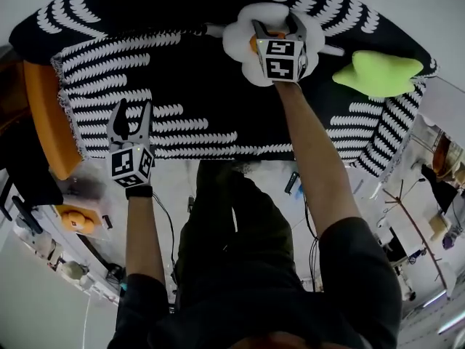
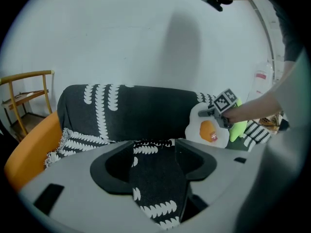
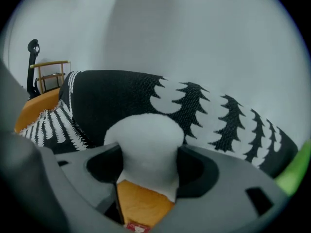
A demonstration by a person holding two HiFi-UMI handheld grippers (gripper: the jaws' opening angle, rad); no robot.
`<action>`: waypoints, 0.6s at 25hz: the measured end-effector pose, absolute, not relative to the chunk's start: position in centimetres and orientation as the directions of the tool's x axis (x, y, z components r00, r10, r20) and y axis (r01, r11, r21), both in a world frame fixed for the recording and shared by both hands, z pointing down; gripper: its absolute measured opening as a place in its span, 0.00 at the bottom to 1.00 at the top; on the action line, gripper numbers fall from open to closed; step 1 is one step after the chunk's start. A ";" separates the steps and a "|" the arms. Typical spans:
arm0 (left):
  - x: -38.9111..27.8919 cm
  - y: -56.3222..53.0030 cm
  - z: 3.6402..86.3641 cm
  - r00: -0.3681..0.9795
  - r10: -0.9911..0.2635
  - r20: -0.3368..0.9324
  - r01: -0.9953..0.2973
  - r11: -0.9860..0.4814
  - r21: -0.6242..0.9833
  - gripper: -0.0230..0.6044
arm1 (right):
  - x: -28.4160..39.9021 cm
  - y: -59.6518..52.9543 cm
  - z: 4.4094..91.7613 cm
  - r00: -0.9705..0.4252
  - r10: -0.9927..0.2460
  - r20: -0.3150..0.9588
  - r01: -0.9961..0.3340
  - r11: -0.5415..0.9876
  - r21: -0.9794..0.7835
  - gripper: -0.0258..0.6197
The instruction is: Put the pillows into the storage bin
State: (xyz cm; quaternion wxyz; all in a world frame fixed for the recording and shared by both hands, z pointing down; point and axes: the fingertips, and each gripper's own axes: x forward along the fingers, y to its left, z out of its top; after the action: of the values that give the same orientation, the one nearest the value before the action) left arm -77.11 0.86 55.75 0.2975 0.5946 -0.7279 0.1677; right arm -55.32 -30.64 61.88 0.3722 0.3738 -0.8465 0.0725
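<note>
Fried-egg pillow (image 1: 240,46) sits on the black-and-white sofa throw (image 1: 182,86), and my right gripper (image 1: 276,27) is clamped on its white edge. A green pillow (image 1: 378,73) lies near it. My left gripper (image 1: 134,115) hangs over the throw, jaws apart and empty.

The right arm (image 1: 314,158) stretches straight forward, the right gripper (image 1: 276,29) with its jaws pressed onto a white lobe of the pillow (image 1: 242,46), while the left arm (image 1: 142,231) reaches less far, the left gripper (image 1: 134,115) with its jaws apart and empty.
</note>
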 end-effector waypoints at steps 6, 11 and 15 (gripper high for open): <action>-76.8 -0.3 56.8 -0.078 -0.759 0.646 -0.968 0.213 0.132 0.46 | -54.5 -29.8 60.9 -0.469 -0.601 0.647 -0.694 0.704 0.151 0.30; -75.9 -4.0 56.6 -0.019 -0.774 0.633 -0.980 0.141 0.143 0.46 | -53.0 -28.8 59.1 -0.487 -0.625 0.610 -0.736 0.670 0.098 0.23; -73.2 -7.7 55.8 0.047 -0.784 0.619 -0.989 0.052 0.140 0.46 | -49.1 -28.8 55.3 -0.465 -0.702 0.539 -0.808 0.585 0.065 0.21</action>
State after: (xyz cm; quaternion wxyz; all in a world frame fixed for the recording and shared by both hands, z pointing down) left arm -73.24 -7.70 55.83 0.2852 0.6649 -0.6667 0.1792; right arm -49.13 -28.83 55.34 0.2646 0.4443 -0.8500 0.1002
